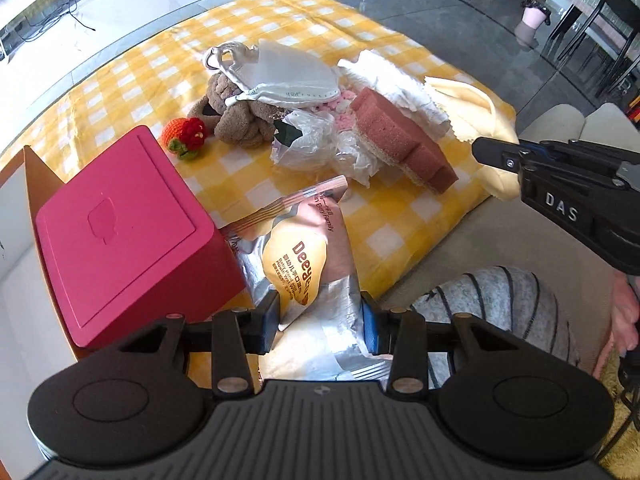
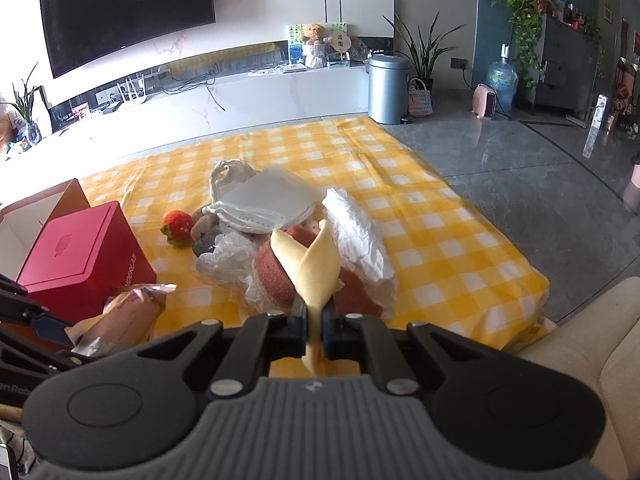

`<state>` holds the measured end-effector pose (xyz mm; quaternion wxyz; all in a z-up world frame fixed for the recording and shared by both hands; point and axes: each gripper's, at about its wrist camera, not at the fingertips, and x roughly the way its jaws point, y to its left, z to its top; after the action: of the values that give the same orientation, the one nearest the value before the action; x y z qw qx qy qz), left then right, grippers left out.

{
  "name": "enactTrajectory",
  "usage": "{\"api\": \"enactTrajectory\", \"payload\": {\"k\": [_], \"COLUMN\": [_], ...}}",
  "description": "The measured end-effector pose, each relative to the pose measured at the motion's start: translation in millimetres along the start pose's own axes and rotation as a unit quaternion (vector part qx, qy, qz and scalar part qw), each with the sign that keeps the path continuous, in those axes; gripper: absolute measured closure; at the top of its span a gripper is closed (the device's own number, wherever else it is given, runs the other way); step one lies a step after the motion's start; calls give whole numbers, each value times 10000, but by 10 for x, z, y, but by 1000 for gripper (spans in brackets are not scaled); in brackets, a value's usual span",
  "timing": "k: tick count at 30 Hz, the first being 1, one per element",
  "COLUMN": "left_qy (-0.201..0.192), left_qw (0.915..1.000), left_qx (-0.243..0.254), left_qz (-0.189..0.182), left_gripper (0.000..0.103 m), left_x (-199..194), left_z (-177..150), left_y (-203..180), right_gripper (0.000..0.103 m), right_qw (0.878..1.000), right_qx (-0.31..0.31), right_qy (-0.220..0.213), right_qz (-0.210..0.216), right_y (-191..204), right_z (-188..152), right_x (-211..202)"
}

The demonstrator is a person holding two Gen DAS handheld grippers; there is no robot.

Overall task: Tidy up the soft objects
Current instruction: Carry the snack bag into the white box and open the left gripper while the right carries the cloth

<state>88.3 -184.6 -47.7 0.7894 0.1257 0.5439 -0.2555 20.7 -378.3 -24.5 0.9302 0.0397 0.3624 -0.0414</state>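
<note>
Wipes packet (image 1: 308,264) clamped in left gripper (image 1: 320,326); right gripper (image 2: 316,330) pinches yellow cloth (image 2: 312,268).

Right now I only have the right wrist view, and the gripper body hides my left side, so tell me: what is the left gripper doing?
Observer: The left gripper is shut on a silver wipes pack, pads pressing both sides.
Operator: Where is that pack relative to the red box?
Observer: It hangs just right of the red box, its top edge by the box corner.
Operator: Anything beneath it?
Observer: A grey striped fabric shows below and to the right, off the checked cloth.
</note>
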Motion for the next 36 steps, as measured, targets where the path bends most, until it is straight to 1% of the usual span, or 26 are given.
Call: {"api": "enactTrajectory", "payload": {"k": [5, 7, 15, 18, 22, 23, 24, 25, 27, 30, 32, 34, 36], "left_qy": [-280, -421, -1047, -1322, -1799, -1902, -1947, -1969, -1997, -1947, -1870, -1747, -1673], "left_qw": [9984, 9968, 9878, 9813, 9654, 9610, 9588, 9564, 9526, 9468, 9438, 9429, 9429], "left_qx": [-240, -413, -772, -1048, -1667, -1827, -1937, -2083, -2293, -2417, -2446, -2501, -2577], "left_qz": [-420, -548, -859, -926, -886, -833, -731, -554, -7, 849, 1203, 1335, 1285], "left_gripper": [59, 59, 59, 59, 59, 59, 59, 59, 59, 59, 59, 60, 60], "left_x": [-218, -290, -629, -774, -979, -1044, -1089, -1135, -1206, -1181, -1108, -1033, -970], "left_z": [-183, -236, -471, -600, -856, -939, -999, -1059, -1146, -1188, -1184, -1194, -1224], "left_y": [142, 201, 445, 620, 948, 1052, 1138, 1233, 1391, 1572, 1675, 1775, 1863], "right_gripper": [98, 98, 98, 98, 98, 98, 98, 98, 98, 98, 98, 98, 98], "right_qw": [9999, 9997, 9987, 9981, 9965, 9956, 9947, 9938, 9917, 9865, 9818, 9760, 9688], "right_qx": [-108, -126, -293, -342, -460, -510, -549, -553, -573, -665, -743, -887, -1027], "right_qy": [-126, -200, -425, -492, -586, -615, -634, -650, -657, -624, -537, -403, -253], "right_qz": [-31, -55, 22, 104, 389, 488, 594, 712, 941, 1363, 1661, 1946, 2243], "right_y": [97, 139, 396, 513, 719, 800, 877, 958, 1138, 1488, 1754, 2028, 2281], "right_z": [68, 99, 201, 247, 318, 336, 358, 383, 418, 468, 480, 470, 439], "right_x": [-131, -181, -393, -446, -515, -536, -548, -554, -548, -483, -412, -331, -249]}}
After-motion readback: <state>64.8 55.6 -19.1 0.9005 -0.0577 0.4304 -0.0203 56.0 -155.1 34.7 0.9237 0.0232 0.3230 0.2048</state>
